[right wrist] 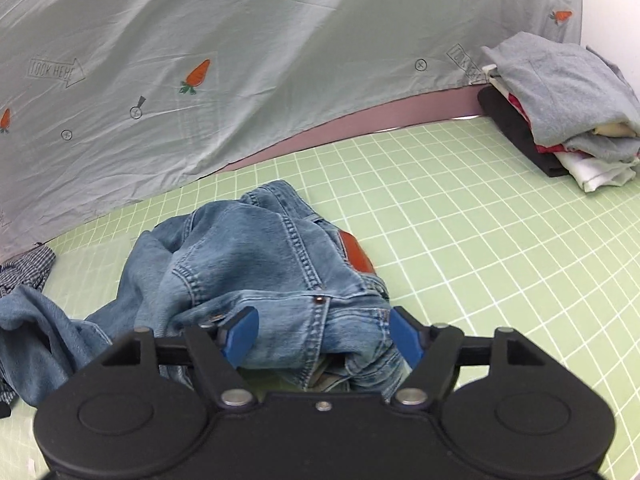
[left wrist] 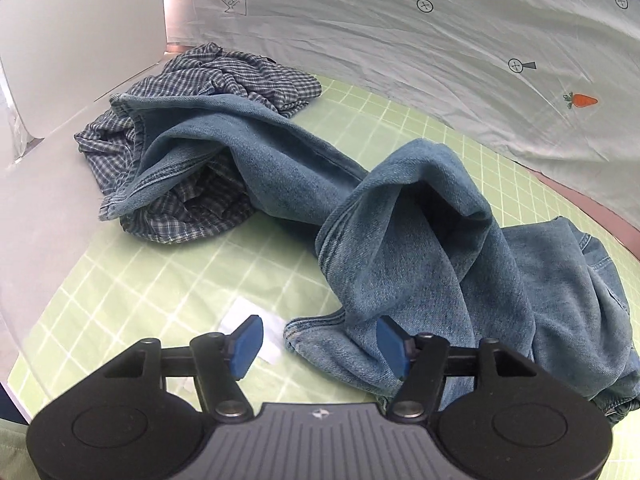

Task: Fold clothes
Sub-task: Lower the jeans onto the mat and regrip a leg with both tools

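Note:
Crumpled blue jeans lie across the green grid mat; one leg runs back to the left over a blue checked shirt. My left gripper is open, its blue pads either side of a leg hem at the near edge. In the right wrist view the jeans' waist end with a brown leather patch lies bunched on the mat. My right gripper is open with the waistband between its pads, not clamped.
A pale sheet printed with carrots and arrows hangs behind the mat. A stack of folded clothes sits at the far right corner. A white label lies on the mat by my left gripper.

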